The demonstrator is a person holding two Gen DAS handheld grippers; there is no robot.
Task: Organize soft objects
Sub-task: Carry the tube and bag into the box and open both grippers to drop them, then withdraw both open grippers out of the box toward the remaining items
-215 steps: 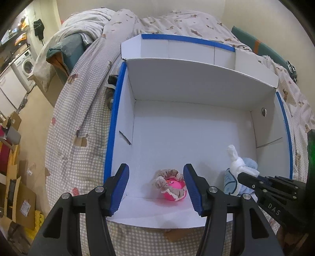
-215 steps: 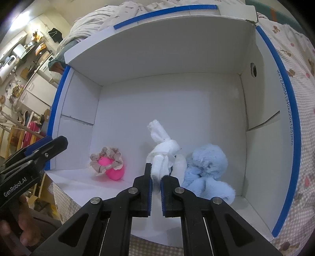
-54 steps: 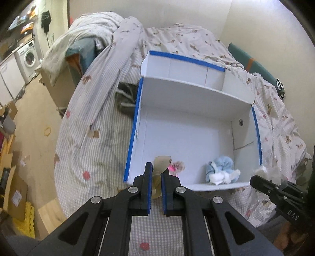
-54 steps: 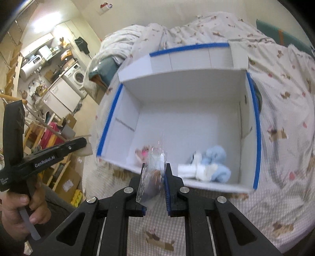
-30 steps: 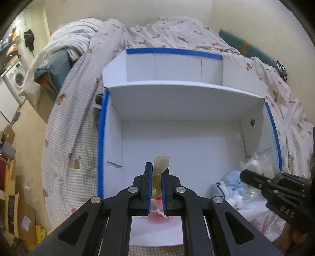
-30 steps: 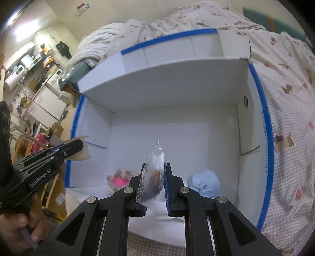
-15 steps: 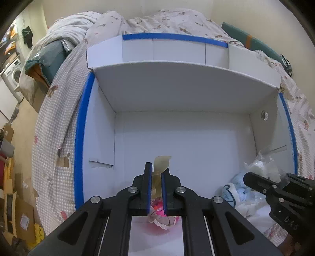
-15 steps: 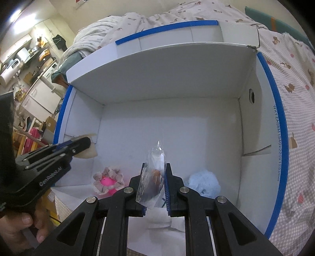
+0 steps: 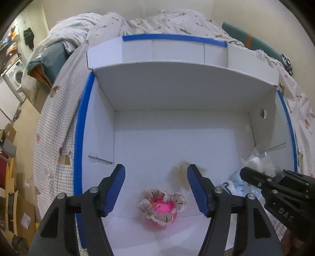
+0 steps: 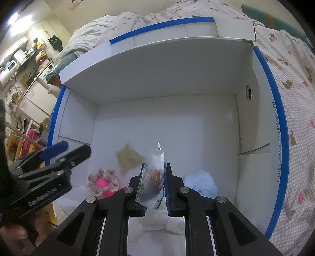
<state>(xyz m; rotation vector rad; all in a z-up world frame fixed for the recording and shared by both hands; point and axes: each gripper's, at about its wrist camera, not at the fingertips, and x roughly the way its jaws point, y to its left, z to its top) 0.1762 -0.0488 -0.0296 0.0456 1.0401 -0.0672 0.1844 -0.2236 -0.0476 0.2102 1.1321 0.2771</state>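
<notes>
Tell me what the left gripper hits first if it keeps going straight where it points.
Probably the pink toy in its frilly scrunchie, low between the left gripper fingers; otherwise the white box floor. Depth is uncertain.

Bed with checked, bear-printed cover (image 9: 51,126) filling the middle. Left of bed: beige floor (image 9: 23,118), white washing machine (image 9: 16,75), brown cardboard boxes (image 9: 19,216). Behind bed: plain cream wall (image 9: 137,7). Far left, cluttered, brightly lit shelves (image 10: 25,57).

White box (image 9: 196,94) w/ blue edges sits on bed (image 9: 59,118).
</notes>
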